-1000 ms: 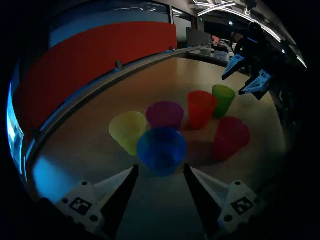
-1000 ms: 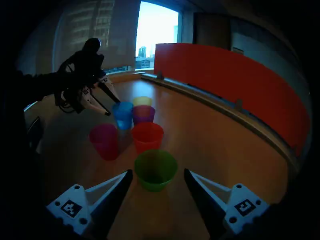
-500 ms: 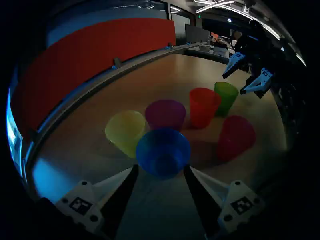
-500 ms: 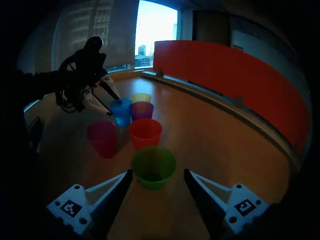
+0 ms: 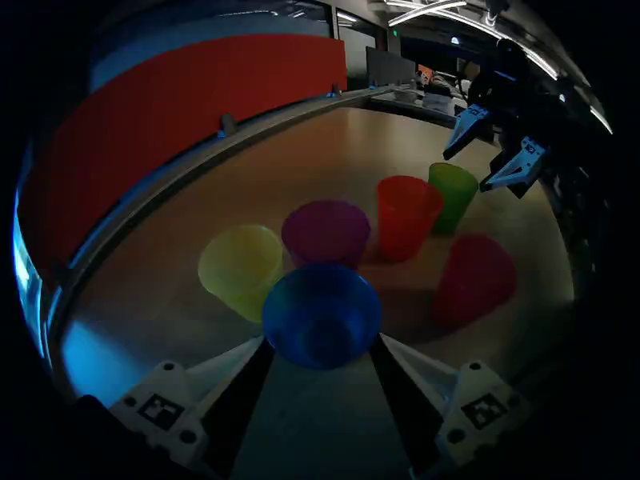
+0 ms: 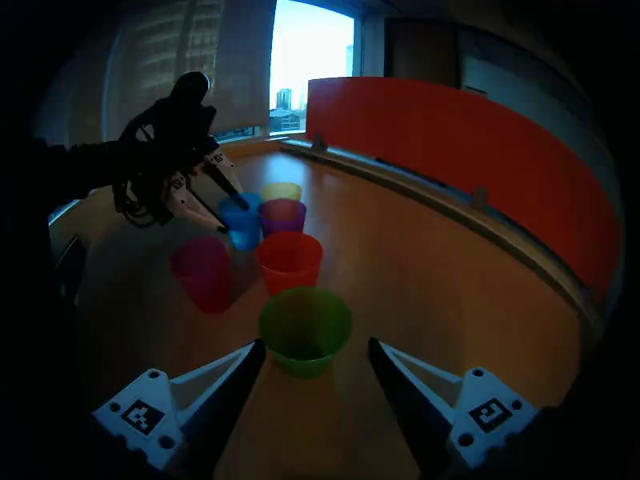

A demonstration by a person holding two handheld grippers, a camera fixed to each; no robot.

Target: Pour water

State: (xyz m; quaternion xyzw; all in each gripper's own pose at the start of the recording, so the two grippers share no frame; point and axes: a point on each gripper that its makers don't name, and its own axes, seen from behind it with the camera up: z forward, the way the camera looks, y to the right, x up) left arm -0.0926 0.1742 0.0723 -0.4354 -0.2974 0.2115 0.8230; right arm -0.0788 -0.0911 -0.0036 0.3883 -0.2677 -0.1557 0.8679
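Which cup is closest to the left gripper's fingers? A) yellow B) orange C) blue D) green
C: in the left gripper view the blue cup sits right at the tips of the left gripper, with the yellow cup just beyond it to one side.

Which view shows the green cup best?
The right gripper view: the green cup is near and large, with its rim and inside visible. The left gripper view shows the cup small and far off, at the side.
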